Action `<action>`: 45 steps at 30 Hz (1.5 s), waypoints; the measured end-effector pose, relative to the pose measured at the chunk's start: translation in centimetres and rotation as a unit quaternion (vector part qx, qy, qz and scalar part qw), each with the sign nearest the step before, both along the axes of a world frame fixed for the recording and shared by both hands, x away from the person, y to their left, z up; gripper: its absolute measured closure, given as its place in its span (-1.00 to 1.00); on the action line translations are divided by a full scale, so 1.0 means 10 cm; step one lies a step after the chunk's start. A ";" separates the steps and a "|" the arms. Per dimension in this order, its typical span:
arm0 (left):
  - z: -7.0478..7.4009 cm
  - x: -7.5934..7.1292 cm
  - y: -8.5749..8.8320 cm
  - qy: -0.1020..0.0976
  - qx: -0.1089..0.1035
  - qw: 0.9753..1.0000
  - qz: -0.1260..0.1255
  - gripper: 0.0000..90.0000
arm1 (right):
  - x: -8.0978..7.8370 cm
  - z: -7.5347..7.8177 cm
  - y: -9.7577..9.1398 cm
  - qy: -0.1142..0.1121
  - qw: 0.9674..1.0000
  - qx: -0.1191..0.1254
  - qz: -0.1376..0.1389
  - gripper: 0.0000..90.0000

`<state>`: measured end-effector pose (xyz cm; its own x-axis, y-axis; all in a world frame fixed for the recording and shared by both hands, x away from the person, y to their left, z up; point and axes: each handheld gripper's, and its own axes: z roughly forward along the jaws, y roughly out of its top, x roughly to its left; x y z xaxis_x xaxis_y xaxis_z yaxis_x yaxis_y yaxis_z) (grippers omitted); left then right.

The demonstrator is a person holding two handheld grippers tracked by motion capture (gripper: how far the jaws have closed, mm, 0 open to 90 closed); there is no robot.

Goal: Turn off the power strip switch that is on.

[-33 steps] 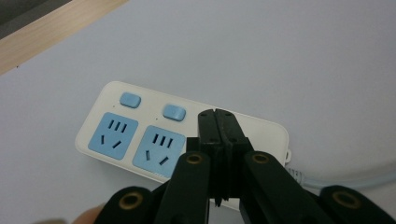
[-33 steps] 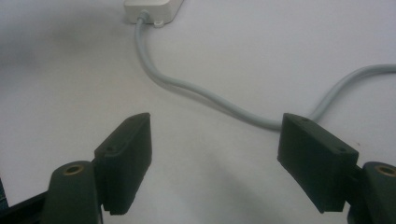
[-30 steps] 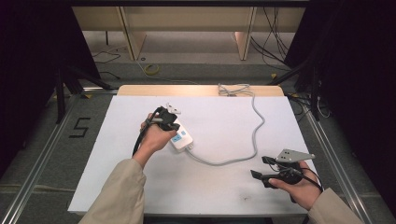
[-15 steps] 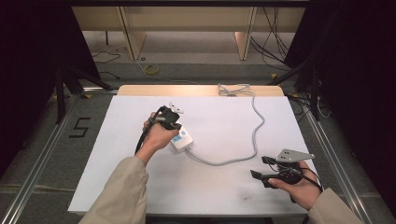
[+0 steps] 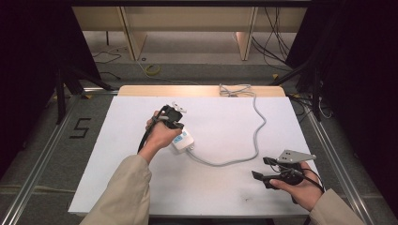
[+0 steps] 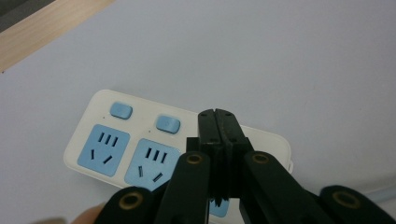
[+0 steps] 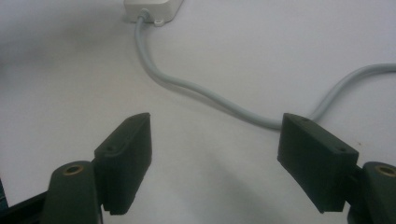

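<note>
While the power strip (image 5: 182,139) lies flat on the white desk (image 5: 225,187), the left tool (image 6: 218,122) hovers right above its blue sockets with jaws pressed together, holding nothing. The right tool (image 7: 215,158) stands wide open and empty near the grey cord (image 7: 205,97).

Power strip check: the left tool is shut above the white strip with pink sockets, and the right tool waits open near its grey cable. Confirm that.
One detail is wrong: the sockets are blue, not pink, as the left gripper view shows. The left tool is shut above the white power strip, and the right tool waits open near the grey cable.
</note>
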<state>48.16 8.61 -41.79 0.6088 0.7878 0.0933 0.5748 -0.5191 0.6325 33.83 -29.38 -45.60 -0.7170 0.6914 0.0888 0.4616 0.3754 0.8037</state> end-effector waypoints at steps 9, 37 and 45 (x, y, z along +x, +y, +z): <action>-0.02 0.04 -0.03 0.008 0.006 1.000 0.001 1.00 | 0.00 0.00 0.00 -0.001 1.000 0.000 0.000 -0.41; -0.12 0.13 -0.15 0.036 0.027 0.999 -0.006 1.00 | 0.00 0.00 0.00 -0.003 1.000 -0.001 0.000 -0.41; -0.13 0.15 -0.20 0.041 0.037 0.998 -0.009 1.00 | 0.00 0.00 -0.01 -0.004 1.000 -0.001 0.001 -0.41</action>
<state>49.68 6.58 -43.11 0.6312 0.7691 0.1002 0.6134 -0.5741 0.5425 33.86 -29.43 -45.58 -0.7185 0.6906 0.0827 0.4555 0.3773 0.8064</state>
